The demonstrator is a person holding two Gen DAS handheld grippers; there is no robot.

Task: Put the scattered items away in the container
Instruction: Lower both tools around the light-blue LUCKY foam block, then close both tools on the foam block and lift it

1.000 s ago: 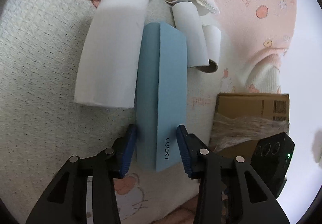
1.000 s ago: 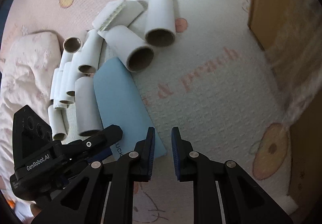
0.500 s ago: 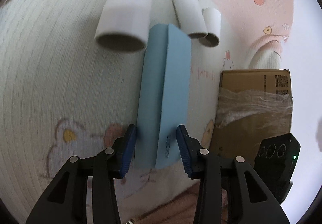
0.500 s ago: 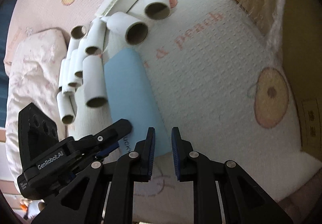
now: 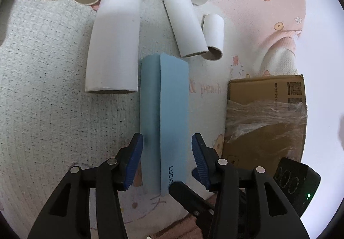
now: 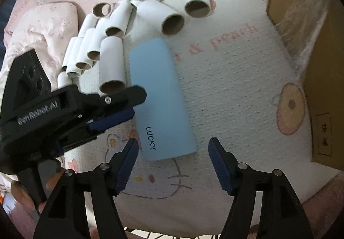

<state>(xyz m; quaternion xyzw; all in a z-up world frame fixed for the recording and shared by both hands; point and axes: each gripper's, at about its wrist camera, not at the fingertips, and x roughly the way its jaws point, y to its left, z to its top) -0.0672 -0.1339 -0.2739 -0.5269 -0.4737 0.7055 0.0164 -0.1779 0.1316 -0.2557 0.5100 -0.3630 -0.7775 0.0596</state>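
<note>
My left gripper (image 5: 167, 159) straddles the near end of the long pale-blue box printed LUCKY (image 5: 164, 110), which lies on the white-and-pink cartoon blanket (image 5: 47, 88); its fingers are opening, with a sliver of gap at the right pad. My right gripper (image 6: 173, 161) is opening too, fingers wide, with nothing between them, just short of the box's near end. White cardboard tubes (image 6: 111, 63) lie bunched beyond the box. The brown cardboard container wrapped in clear film (image 5: 266, 114) sits well to the right.
</note>
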